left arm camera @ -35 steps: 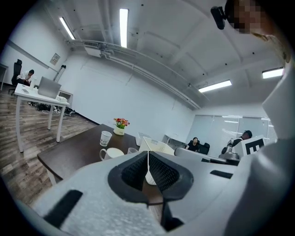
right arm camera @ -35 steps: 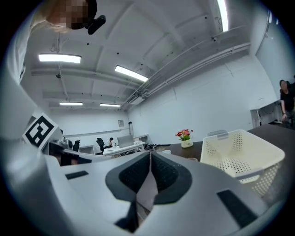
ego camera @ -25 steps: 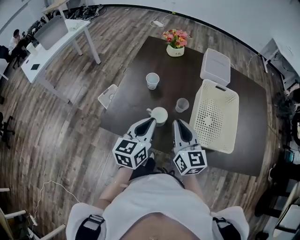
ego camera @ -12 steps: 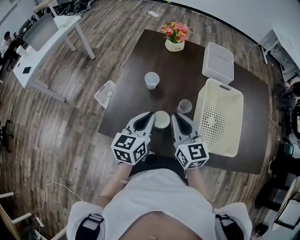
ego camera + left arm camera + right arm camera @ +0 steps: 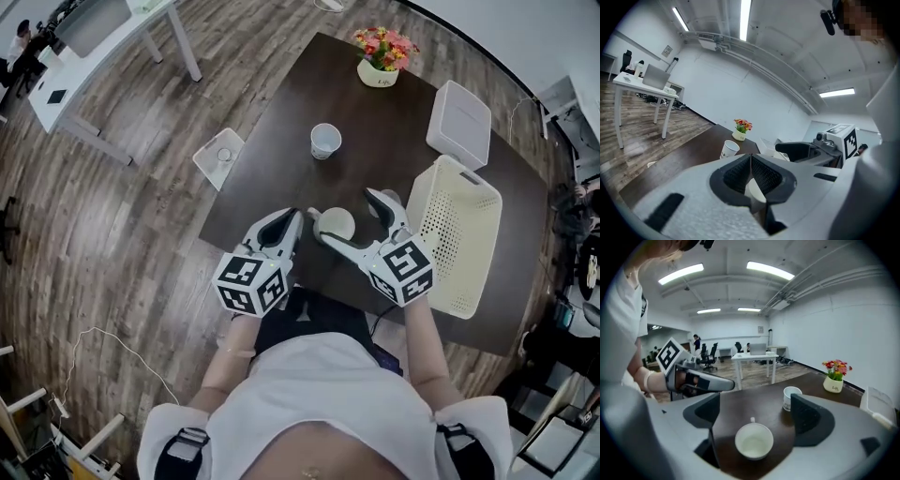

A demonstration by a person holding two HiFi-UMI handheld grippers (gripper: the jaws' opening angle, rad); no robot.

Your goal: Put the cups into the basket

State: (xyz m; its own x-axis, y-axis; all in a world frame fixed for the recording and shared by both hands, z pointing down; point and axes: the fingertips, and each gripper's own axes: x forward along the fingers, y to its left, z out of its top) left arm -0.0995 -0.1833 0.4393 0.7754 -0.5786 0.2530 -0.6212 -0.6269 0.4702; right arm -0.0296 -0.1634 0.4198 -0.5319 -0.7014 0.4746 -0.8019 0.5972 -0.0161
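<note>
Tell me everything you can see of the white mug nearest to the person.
The white mug looks ceramic and glossy, with a small handle. It stands upright and empty on the dark table. The right gripper has just been opening its jaws, which stand on both sides of the mug without touching it.

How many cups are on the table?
3. A paper cup farther out on the table, a white mug between the right gripper's fingers, which have just been opening, and a clear cup mostly hidden behind that gripper, beside the basket. None in the basket.
</note>
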